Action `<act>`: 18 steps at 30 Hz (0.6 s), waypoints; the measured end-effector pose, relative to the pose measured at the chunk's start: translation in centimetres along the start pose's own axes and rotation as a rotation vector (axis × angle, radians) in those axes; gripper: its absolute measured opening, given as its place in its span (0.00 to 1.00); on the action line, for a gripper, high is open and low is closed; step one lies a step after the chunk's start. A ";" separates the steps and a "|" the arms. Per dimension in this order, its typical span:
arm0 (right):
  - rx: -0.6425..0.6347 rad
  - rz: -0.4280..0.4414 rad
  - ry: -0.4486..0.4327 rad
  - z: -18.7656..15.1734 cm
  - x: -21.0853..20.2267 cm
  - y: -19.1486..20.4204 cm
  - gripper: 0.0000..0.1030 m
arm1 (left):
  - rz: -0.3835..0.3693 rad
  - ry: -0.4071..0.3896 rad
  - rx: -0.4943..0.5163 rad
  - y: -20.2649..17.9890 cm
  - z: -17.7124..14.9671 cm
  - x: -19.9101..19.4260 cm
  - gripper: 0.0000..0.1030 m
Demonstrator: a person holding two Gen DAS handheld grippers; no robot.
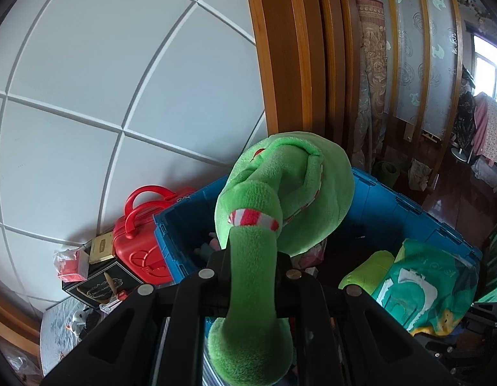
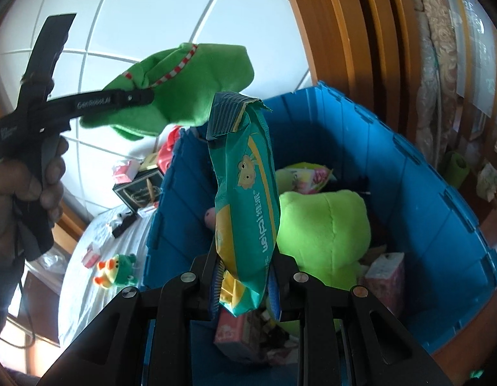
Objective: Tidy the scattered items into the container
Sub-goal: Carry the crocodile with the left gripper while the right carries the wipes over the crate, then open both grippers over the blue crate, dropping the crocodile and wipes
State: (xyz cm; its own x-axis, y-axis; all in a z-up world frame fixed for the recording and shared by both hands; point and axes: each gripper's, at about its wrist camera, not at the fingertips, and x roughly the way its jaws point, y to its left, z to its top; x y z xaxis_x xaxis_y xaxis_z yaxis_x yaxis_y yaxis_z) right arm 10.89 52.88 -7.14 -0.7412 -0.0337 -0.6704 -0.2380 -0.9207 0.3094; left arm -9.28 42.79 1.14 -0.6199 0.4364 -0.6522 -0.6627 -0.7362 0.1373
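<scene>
Two items are carried at once, and neither has been released yet. In the left wrist view, a green plush toy [image 1: 280, 199] with red-and-white striped trim is clamped by one limb between the jaws of the left gripper [image 1: 253, 276], which are drawn narrow on the fabric; the body of the toy is held above the open blue container [image 1: 409, 212]. Inside the container a teal printed pack [image 1: 422, 286] and a lime-green soft piece are already seen, so part of the tidying is judged done. Outside it, against the white tiled wall, a red case [image 1: 142, 225], a black box [image 1: 103, 284] and a small red-and-clear packet [image 1: 70, 263] are left lying; whether these belong to the task cannot be told.

In the right wrist view, a teal wipes packet [image 2: 245, 199] is pinched at its lower end by the jaws of the right gripper [image 2: 245, 289], closed narrow on it, and the packet is held upright over the container's near edge. The left gripper is seen at upper left, gripped by a hand [image 2: 30, 193], with the plush toy dangling from it beside the container's far corner. Within the container a lime-green plush [image 2: 325, 225], a pink tissue box [image 2: 386, 276] and other small things are already stowed. On the white bedsheet [image 2: 87, 289] beside it, a small orange-and-green toy [image 2: 115, 270] and a few little packets remain scattered. The task is judged roughly midway: two drops are pending, and several items are left to be collected.
</scene>
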 end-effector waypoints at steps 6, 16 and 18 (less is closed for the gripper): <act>-0.060 0.013 0.028 -0.8 0.2 0.4 0.22 | -0.008 0.016 -0.006 -0.9 1.1 2.1 0.12; -0.098 0.070 0.105 -2.0 1.8 1.7 0.23 | 0.000 0.014 0.019 -1.2 3.3 3.2 0.12; -0.104 0.078 0.114 -2.1 2.1 2.0 0.23 | 0.002 0.018 0.018 -1.2 3.6 3.6 0.12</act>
State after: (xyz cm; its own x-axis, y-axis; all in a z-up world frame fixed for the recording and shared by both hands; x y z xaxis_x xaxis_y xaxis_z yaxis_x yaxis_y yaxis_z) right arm 10.20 50.15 -9.36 -0.6778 -0.1449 -0.7208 -0.1122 -0.9485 0.2962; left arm -12.18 47.08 1.32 -0.6136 0.4256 -0.6651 -0.6692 -0.7274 0.1518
